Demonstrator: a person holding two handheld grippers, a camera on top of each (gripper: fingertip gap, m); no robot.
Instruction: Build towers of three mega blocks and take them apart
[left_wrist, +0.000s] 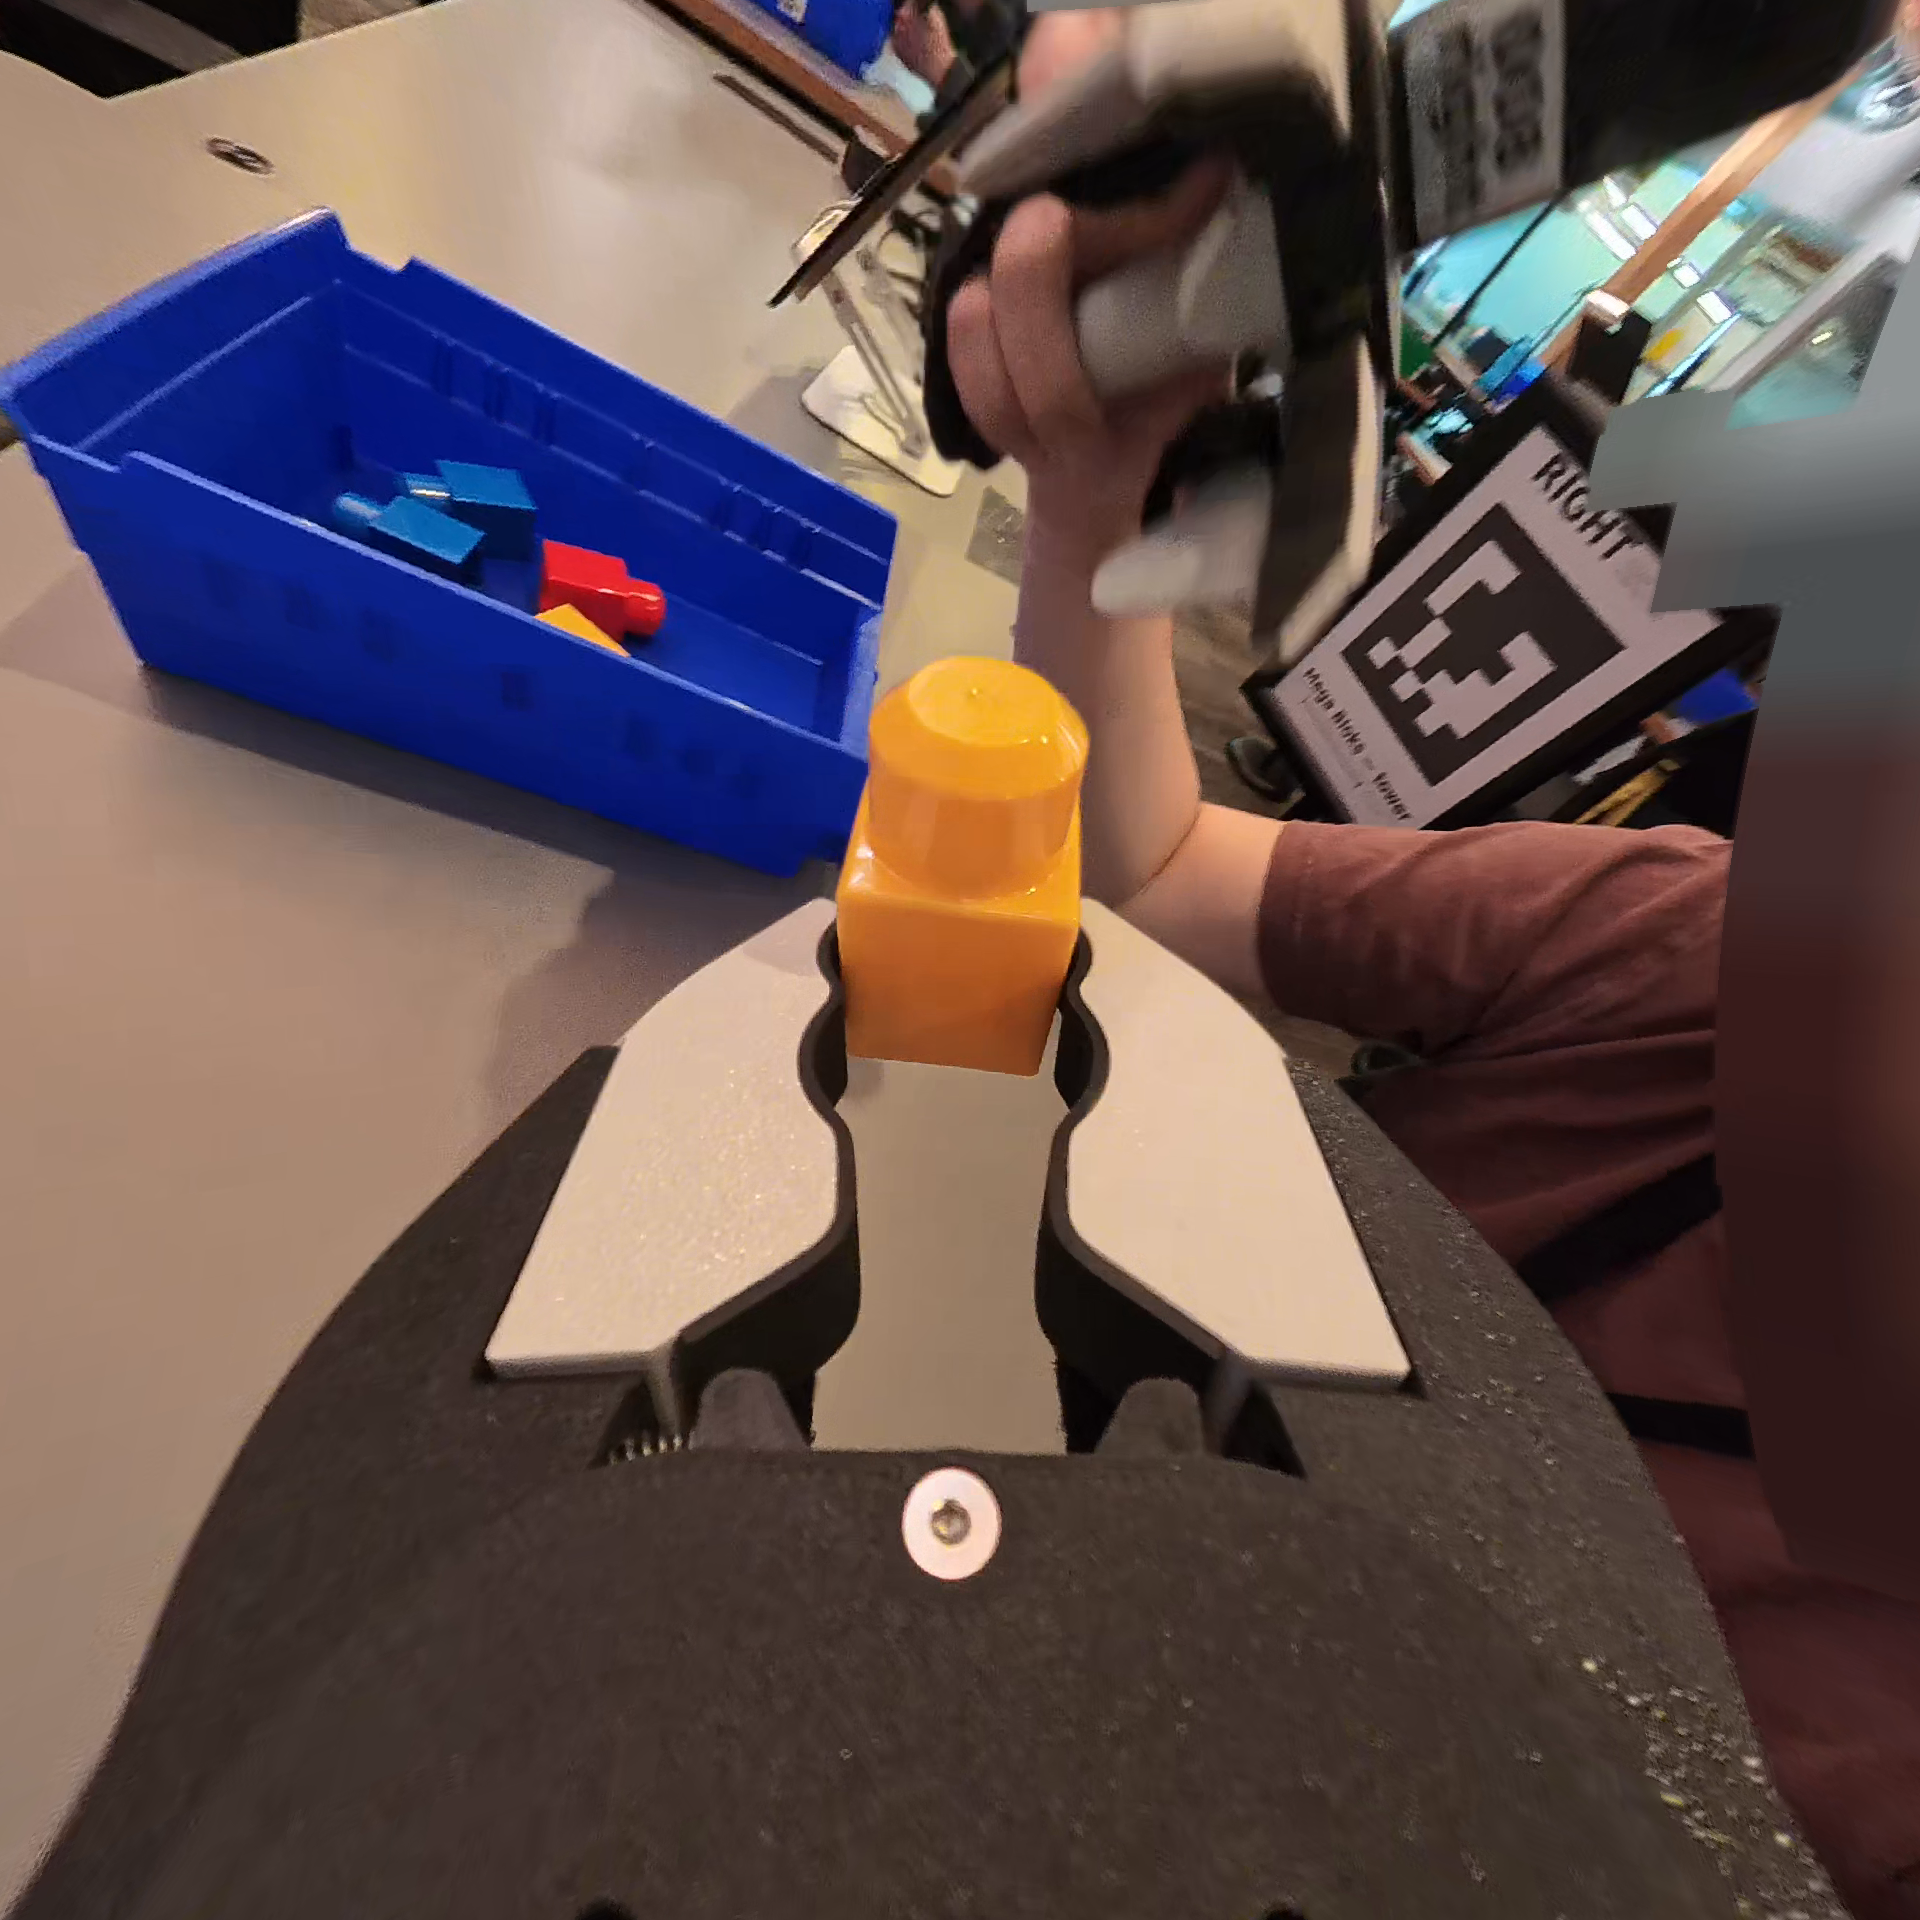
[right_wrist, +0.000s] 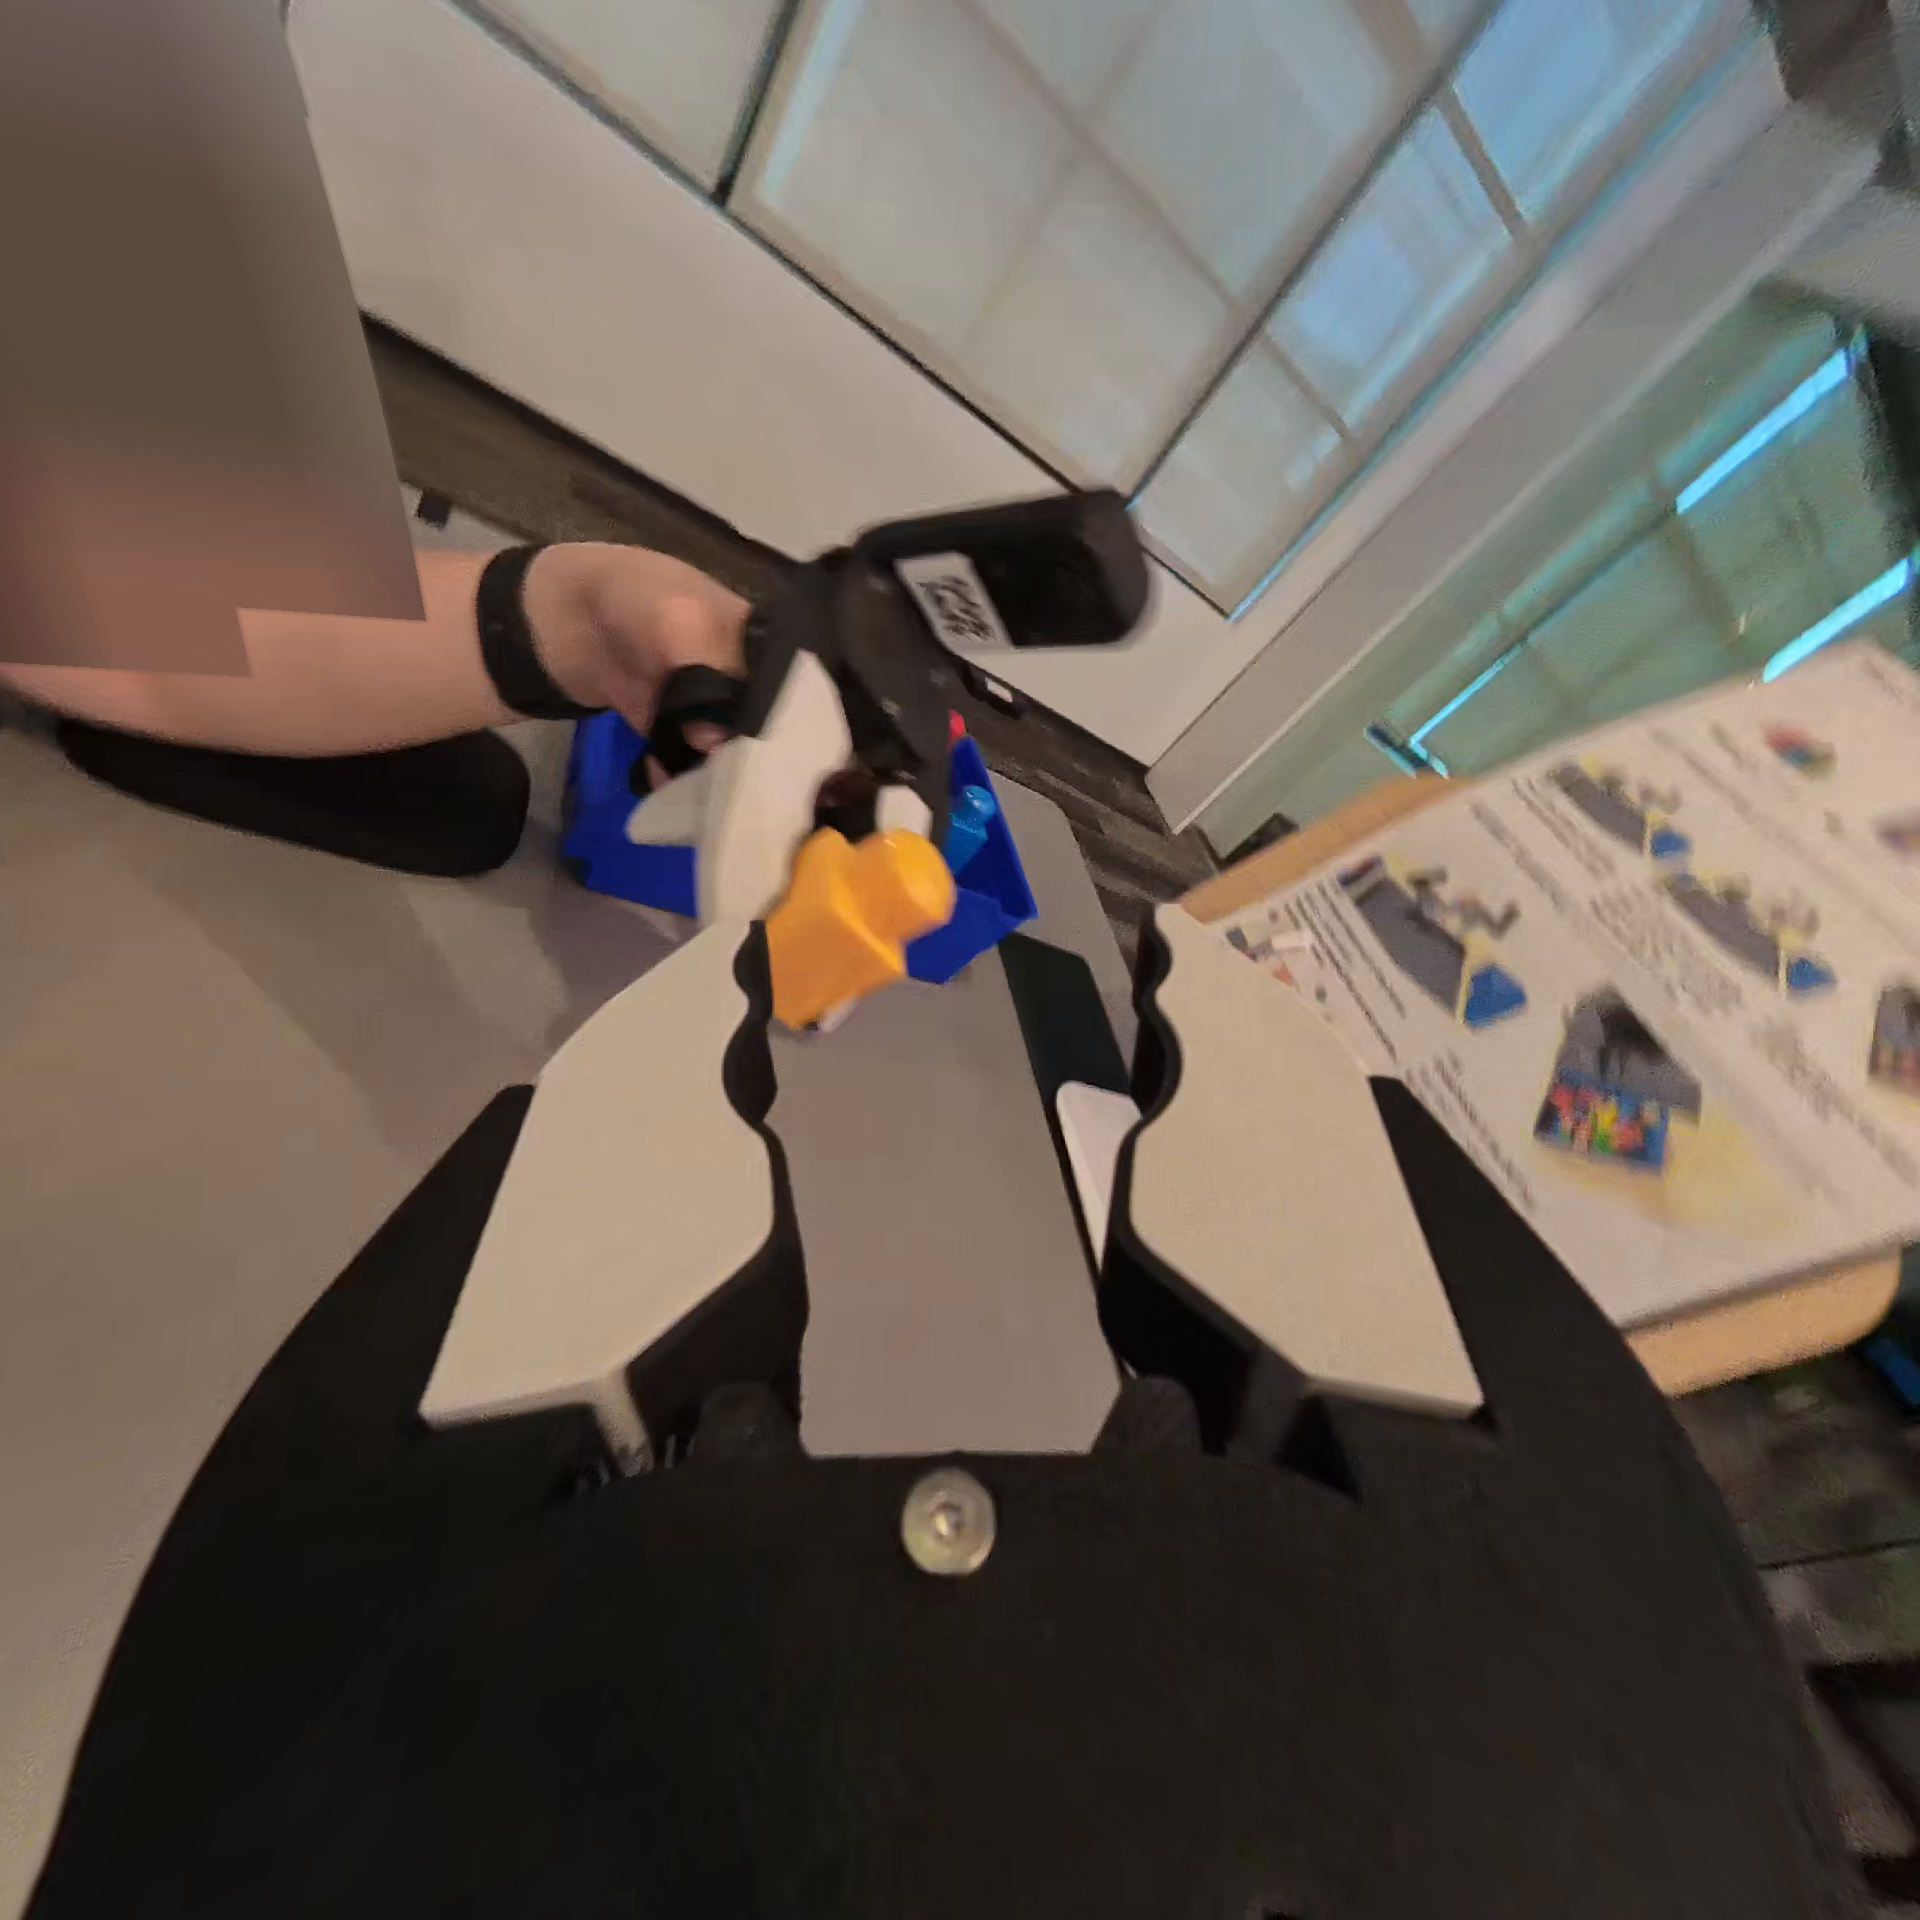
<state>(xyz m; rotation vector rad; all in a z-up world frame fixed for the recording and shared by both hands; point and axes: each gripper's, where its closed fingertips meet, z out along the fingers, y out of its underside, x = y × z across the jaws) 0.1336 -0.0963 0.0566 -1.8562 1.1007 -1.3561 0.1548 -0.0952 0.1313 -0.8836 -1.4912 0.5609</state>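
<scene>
Orange plastic, a single-stud mega block (left_wrist: 951, 914), is clamped between the pads of the left gripper (left_wrist: 956, 997), clear above the grey table (left_wrist: 260, 987). The right gripper (right_wrist: 940, 997) is spread wide with nothing held. Only the lower body is pinched, so a twist or knock could tip the block loose. The blue plastic bin (left_wrist: 499, 665) of spare blocks could be struck on approach.

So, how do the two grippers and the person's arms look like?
Both grippers have a black grainy body, pale grey fingers with wavy black inner pads, and a silver screw. The person wears a dark red sleeve and a black wrist strap.
</scene>
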